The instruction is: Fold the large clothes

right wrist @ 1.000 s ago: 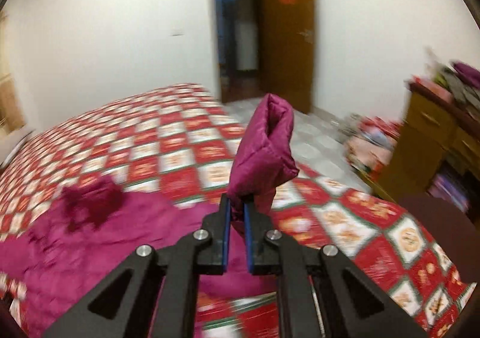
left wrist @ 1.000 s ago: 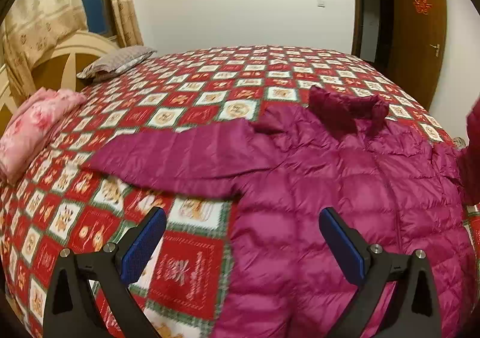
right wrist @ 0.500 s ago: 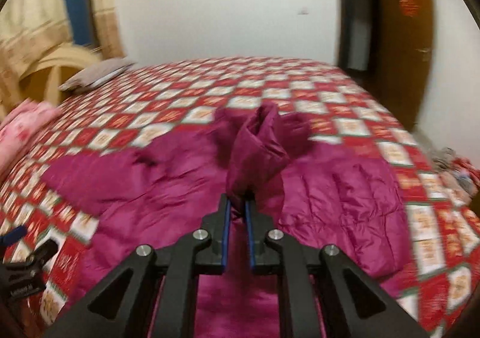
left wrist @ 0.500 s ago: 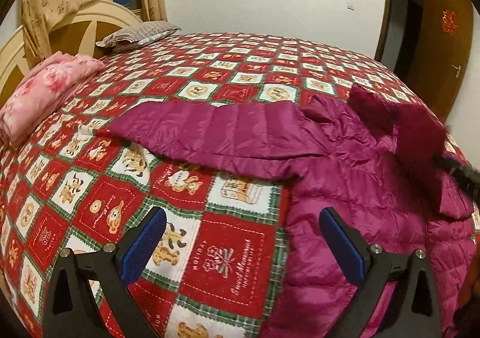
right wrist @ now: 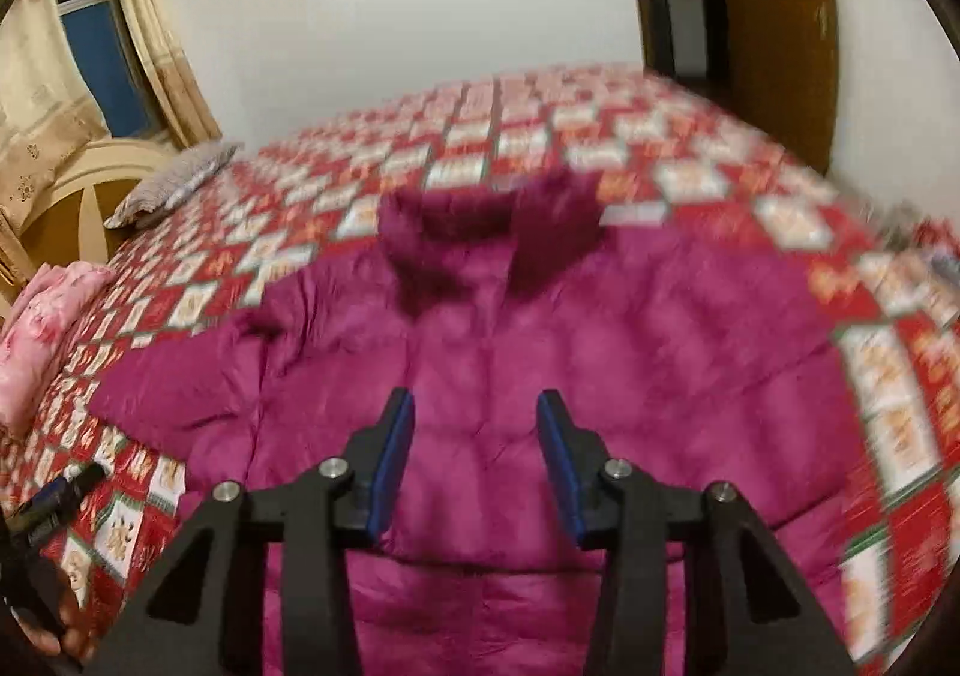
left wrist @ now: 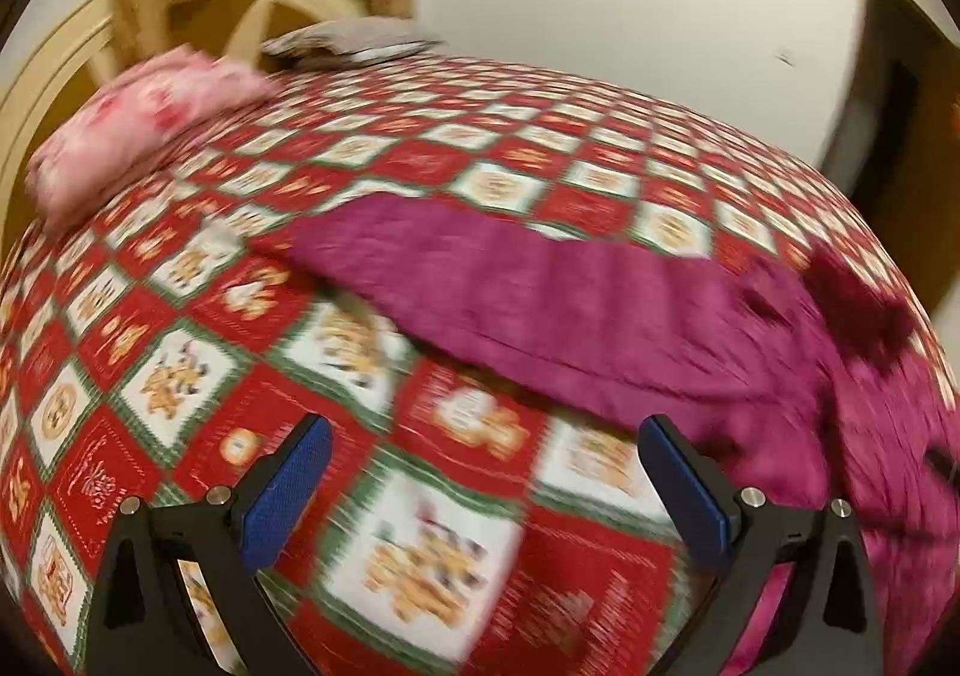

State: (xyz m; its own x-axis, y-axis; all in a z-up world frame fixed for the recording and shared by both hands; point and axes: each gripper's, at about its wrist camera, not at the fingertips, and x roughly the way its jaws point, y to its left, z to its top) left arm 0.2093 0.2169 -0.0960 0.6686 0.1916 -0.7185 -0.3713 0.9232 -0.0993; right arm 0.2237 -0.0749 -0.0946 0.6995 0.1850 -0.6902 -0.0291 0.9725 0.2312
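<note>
Motion blur smears the jacket (right wrist: 540, 376) on the bed (left wrist: 420, 556); right tongs (right wrist: 475, 457) angle down, opening, nothing between them, while left tongs (left wrist: 483, 487) gape wide, empty.

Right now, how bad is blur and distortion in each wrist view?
Left wrist: heavy motion smear on the red checked bedspread and magenta puffer jacket; the gripper fingers stay sharp. Right wrist: fisheye bulge, blur worst toward the right edge.
</note>
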